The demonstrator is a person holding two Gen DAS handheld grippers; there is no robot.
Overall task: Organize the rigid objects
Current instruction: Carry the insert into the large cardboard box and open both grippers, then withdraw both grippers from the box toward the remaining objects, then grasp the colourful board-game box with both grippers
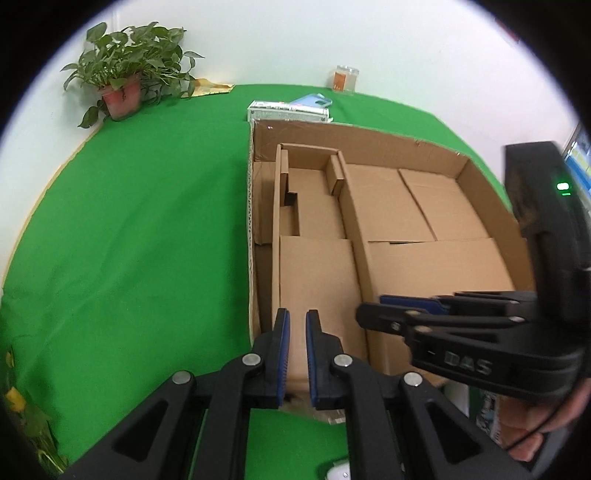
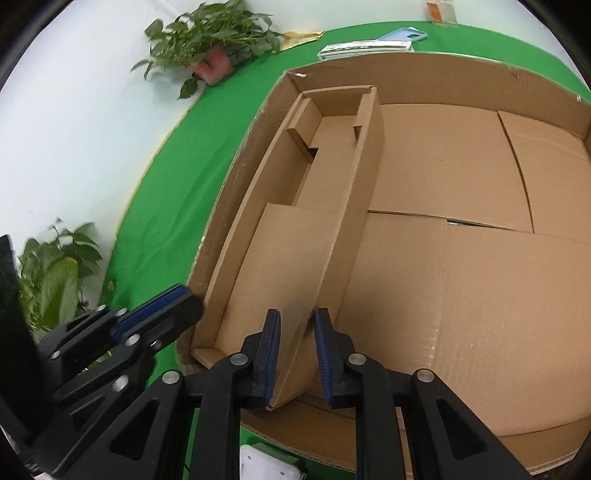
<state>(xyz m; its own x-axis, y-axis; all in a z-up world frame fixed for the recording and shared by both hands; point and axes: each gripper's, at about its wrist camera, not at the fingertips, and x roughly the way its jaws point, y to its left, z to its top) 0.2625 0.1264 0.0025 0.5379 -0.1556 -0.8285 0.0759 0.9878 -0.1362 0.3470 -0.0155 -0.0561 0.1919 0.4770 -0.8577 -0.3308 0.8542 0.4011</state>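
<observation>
A large open cardboard box [image 1: 369,134] [image 2: 443,74] lies on the green tablecloth. A long narrow cardboard tray [image 1: 314,273] [image 2: 280,251] sits inside along the box's left side. My left gripper [image 1: 298,332] is shut on the tray's near left edge, with cardboard filling the narrow gap between its blue pads. In the right wrist view the left gripper [image 2: 177,302] reaches that corner from the left. My right gripper [image 2: 297,332] straddles the tray's right wall, pads against it. The right gripper [image 1: 376,308] shows side-on in the left wrist view.
Behind the box lie a flat printed packet [image 1: 288,110] [image 2: 365,48] and a blue phone case [image 1: 314,100] [image 2: 406,36]; a jar [image 1: 347,79] stands by the wall. A potted plant [image 1: 122,74] [image 2: 210,48] is at the far left. More foliage [image 2: 55,273] is nearer. A white object [image 2: 266,465] lies at the box's near edge.
</observation>
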